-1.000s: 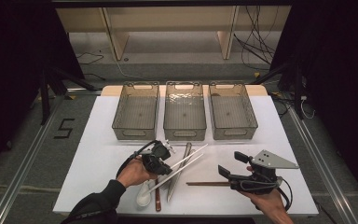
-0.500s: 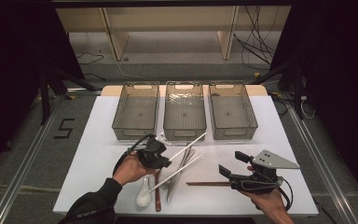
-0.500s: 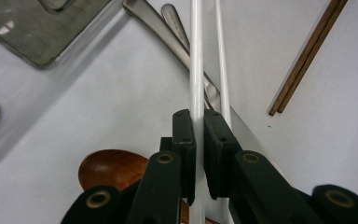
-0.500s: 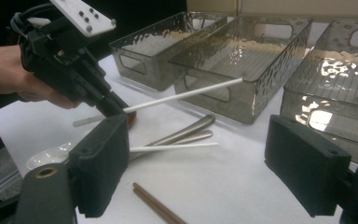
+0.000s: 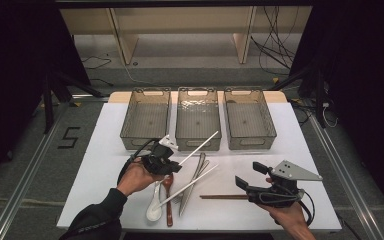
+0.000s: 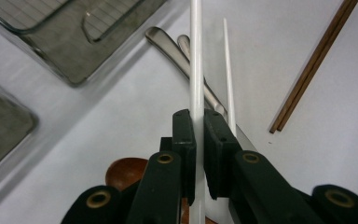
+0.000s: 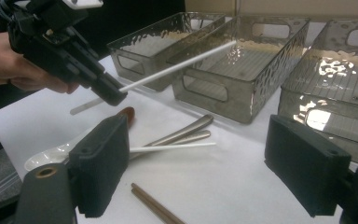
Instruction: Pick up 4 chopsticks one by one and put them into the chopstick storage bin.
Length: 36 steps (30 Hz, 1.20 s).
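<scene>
Centrally above the near half of the white worktop, the left gripper has its jaws clamped on a white chopstick, which is lifted clear of the surface and slants up toward the middle tray of three clear trays along the far edge. In the left gripper view the stick runs straight between the two black pads. A second white chopstick lies on the worktop, resting across two metal utensil handles; just beside these lie a white soup spoon and a wooden spoon. A pair of brown chopsticks lies near the front edge, pointing at the right gripper, whose jaws stand apart with nothing between them near the front right corner.
</scene>
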Motion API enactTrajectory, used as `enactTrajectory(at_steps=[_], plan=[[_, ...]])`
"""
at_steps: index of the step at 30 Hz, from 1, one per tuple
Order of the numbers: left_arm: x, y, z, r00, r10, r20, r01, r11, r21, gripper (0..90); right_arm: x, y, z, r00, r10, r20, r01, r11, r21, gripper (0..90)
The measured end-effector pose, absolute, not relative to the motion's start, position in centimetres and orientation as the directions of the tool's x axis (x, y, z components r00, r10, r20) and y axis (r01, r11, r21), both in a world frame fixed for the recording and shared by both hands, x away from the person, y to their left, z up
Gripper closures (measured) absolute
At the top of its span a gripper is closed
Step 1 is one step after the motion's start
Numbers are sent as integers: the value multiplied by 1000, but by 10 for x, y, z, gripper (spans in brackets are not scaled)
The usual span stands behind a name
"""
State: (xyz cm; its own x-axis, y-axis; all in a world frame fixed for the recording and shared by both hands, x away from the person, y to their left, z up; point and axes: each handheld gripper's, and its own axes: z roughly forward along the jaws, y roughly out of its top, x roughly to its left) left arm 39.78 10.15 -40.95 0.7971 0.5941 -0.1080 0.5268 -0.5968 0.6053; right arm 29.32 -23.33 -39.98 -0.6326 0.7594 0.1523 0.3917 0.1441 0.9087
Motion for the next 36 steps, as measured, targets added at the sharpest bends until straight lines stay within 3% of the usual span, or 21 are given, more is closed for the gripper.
enactTrajectory(at_steps=[36], plan=[[448,145,-366,688,717,-112,560,-427,710,838,294,-236,-400,-624,765,158,387,128,913,230]])
